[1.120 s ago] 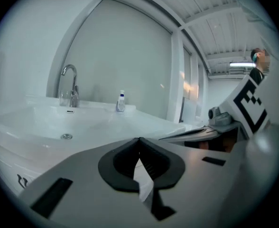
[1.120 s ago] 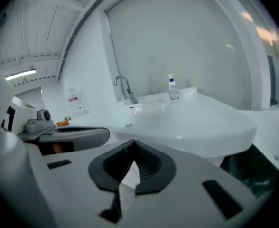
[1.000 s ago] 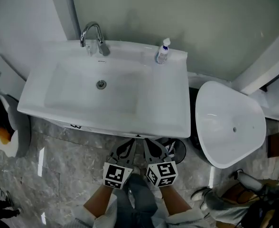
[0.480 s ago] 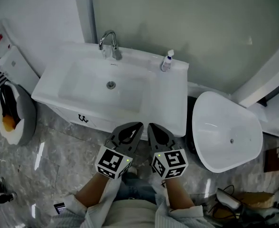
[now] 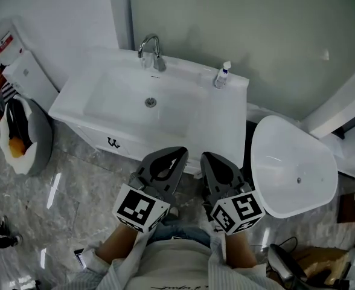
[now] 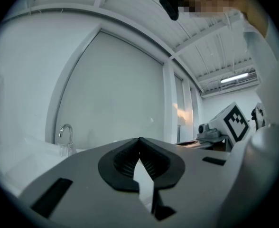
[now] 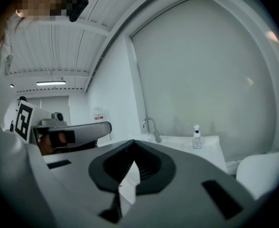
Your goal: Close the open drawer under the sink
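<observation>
From the head view, the white sink (image 5: 105, 110) sat against the wall, with its tap (image 5: 151, 46) at the back and a small soap bottle (image 5: 224, 75) on the sink's back right corner. The drawer (image 5: 129, 150) was right under the sink's front edge; I could not tell if it was pushed all the way in. The left gripper (image 5: 172, 156) and the right gripper (image 5: 212, 161) were side by side in front of the sink, near its right end. In the left gripper view, its jaws were pressed together with nothing in them. In the right gripper view, its jaws were pressed together and empty too, with the sink past them.
</observation>
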Demonstrator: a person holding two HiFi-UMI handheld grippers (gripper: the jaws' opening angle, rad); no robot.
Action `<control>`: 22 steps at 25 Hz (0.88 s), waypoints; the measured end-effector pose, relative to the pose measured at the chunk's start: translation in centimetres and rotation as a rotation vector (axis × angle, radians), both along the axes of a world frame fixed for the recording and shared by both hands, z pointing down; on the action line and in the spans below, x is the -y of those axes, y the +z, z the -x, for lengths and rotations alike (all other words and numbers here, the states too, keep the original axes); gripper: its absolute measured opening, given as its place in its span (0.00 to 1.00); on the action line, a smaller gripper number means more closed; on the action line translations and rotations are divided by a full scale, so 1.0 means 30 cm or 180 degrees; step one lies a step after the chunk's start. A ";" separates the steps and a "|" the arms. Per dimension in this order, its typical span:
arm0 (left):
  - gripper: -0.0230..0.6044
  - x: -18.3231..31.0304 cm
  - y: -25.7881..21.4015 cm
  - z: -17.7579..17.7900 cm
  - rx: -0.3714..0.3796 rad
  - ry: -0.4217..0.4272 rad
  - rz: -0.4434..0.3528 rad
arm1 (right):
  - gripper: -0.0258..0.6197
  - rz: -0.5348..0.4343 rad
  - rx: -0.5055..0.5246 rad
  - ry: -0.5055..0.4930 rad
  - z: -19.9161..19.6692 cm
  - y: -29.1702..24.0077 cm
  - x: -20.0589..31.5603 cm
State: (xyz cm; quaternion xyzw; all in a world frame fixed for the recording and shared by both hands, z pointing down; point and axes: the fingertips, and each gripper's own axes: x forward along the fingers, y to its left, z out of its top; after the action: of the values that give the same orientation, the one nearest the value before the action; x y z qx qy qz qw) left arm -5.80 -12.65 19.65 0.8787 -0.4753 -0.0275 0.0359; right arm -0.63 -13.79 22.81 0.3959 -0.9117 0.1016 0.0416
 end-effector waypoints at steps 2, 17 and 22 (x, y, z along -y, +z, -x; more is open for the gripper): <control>0.06 -0.013 -0.009 -0.004 -0.0040 0.0002 0.0023 | 0.05 -0.0010 -0.0004 -0.0043 0.003 -0.016 -0.014; 0.06 -0.027 0.019 -0.025 -0.0053 0.0085 0.0079 | 0.05 0.0046 0.0018 -0.0111 0.031 -0.023 -0.032; 0.06 -0.022 0.021 -0.025 -0.0058 0.0096 0.0078 | 0.05 0.0059 0.0016 -0.0101 0.031 -0.017 -0.030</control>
State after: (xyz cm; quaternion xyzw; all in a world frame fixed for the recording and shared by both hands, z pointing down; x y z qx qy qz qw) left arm -5.07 -12.00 20.28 0.8850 -0.4619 -0.0291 0.0514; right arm -1.55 -12.91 22.31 0.3808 -0.9170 0.1104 0.0446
